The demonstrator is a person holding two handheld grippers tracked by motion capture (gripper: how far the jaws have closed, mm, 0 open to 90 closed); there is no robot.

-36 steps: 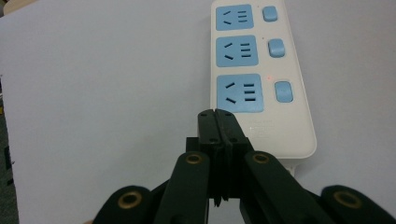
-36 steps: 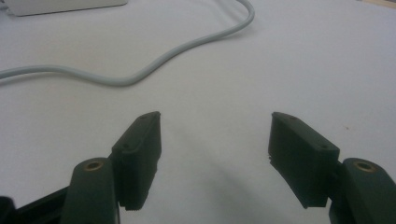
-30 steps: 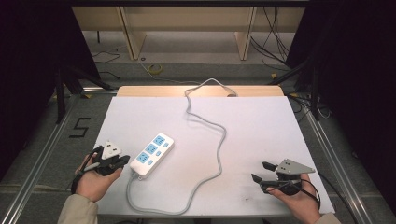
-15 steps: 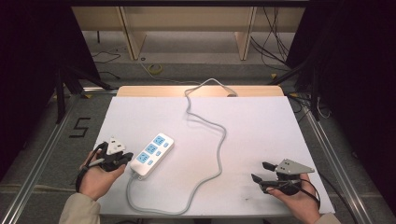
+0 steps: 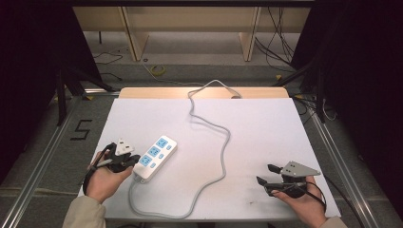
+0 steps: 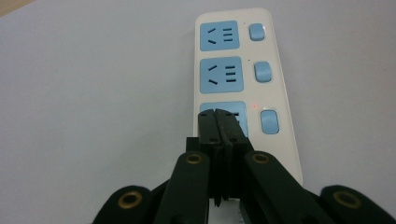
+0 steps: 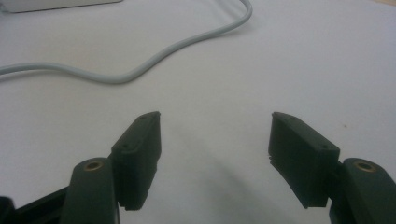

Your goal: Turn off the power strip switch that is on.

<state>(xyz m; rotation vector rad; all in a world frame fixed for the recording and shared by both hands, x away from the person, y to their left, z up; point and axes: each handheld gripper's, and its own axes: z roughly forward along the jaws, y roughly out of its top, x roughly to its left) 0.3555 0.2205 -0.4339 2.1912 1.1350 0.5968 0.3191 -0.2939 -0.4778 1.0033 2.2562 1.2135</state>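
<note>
- The left gripper (image 6: 217,116) is working with its jaws pressed fully together, holding nothing, and its joined tips are resting over the nearest blue socket (image 6: 224,119) of the white power strip (image 5: 154,158).
- The power strip is lying flat near the table's (image 5: 266,128) left front part, and its grey cable (image 5: 223,142) is looping across the surface toward the far edge.
- A red indicator (image 6: 254,106) is glowing beside the nearest rocker switch (image 6: 270,122); the step in hand is judged to be pressing that switch with the closed tips.
- The tips are sitting left of the switch, so the operator should be shifting them sideways onto it before pushing straight down.
- The right gripper (image 5: 267,175) is resting at the right front with its jaws spread wide and empty, well apart from the strip.
- Pressure should be kept vertical, since the unsecured strip may slide.
</note>
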